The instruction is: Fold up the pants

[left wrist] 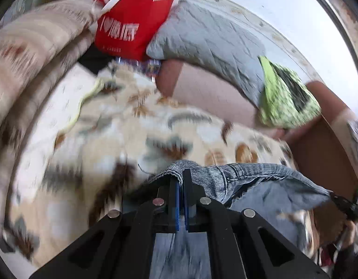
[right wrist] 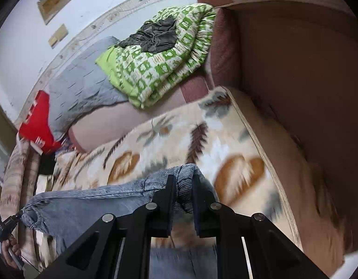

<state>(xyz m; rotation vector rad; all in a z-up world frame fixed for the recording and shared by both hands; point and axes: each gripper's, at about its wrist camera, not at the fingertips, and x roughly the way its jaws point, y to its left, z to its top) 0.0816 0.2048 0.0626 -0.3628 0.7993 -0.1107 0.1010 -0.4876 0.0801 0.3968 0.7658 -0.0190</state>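
Observation:
Blue denim pants (left wrist: 237, 176) hang stretched between both grippers above a patterned blanket (left wrist: 123, 125). My left gripper (left wrist: 181, 181) is shut on one end of the pants' top edge, and the cloth folds over its fingertips. In the right wrist view my right gripper (right wrist: 184, 186) is shut on a bunched fold of the pants (right wrist: 97, 200). The rest of the garment hangs below the jaws. The right gripper (left wrist: 343, 203) shows at the left view's right edge, on the far end of the cloth. The left gripper (right wrist: 7, 227) and a hand (right wrist: 10, 248) show at the right view's left edge.
The leaf-patterned blanket (right wrist: 179, 134) covers the bed. A green quilt (right wrist: 160, 60) with a dark cloth on top, a grey quilt (right wrist: 81, 88) and a red bag (left wrist: 134, 23) lie along the far wall. A brown wooden bed end (right wrist: 295, 69) rises on the right; a rolled beige blanket (left wrist: 27, 46) sits left.

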